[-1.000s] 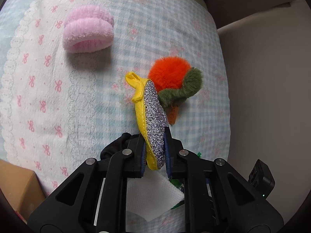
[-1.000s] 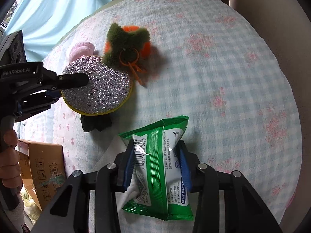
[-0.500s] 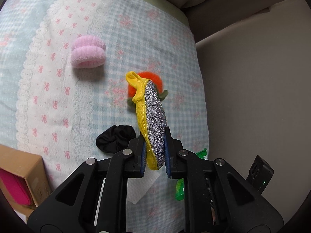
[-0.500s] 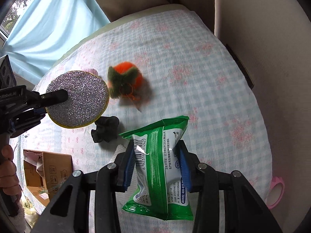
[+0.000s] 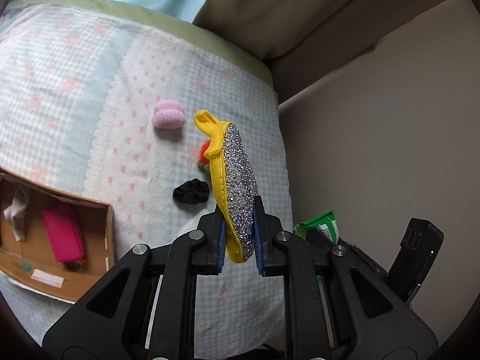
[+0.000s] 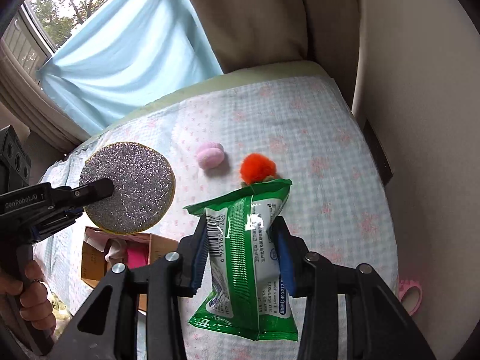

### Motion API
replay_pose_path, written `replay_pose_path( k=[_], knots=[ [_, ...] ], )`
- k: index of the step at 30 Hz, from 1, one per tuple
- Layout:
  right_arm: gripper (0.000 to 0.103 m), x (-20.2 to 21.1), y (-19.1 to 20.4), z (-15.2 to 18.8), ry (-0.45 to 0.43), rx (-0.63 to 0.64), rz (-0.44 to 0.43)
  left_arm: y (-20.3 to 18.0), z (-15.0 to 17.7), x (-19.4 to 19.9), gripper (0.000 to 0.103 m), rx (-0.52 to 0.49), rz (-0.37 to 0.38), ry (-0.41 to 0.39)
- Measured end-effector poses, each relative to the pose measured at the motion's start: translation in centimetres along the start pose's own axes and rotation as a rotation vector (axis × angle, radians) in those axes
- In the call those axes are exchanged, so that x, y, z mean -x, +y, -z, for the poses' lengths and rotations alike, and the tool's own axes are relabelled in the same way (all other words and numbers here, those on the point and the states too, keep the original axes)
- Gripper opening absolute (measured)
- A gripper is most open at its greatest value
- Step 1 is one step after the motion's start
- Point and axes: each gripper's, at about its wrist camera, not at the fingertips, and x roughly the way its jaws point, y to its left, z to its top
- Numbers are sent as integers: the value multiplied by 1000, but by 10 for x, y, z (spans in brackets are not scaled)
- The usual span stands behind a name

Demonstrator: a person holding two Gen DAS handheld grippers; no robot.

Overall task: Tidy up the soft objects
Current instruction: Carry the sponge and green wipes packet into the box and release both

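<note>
Left tongs (image 5: 239,241) clench the glitter pad (image 5: 238,189); right tongs (image 6: 243,258) clench the green packet (image 6: 249,258).

Glittery yellow-edged pad (image 5: 238,177) held edge-up; green packet (image 6: 250,258) held upright.

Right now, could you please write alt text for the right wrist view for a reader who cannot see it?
The right gripper holds a green wipes packet above a bed with a checked quilt. At left, the left gripper clamps a round silver glitter pad over an open cardboard box. A pink plush and an orange pompom lie on the quilt.
</note>
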Motion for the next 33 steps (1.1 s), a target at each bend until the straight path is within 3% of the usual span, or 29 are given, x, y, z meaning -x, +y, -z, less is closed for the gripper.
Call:
replay_pose_path(
  k=[7,17,26,33],
  knots=[
    [38,34,77,-4,-15,106,-68,42,28,80,13,31,-88,-73],
    [38,23,192,21,39,209,-153,137,46,148,13,89,-163,-93],
    [38,-25,269,57,120,174,-132,228,37,164,13,75,-181,4],
    [38,-72,304,74,166,80,-64,294,28,136,13,26,-220,143]
  ],
)
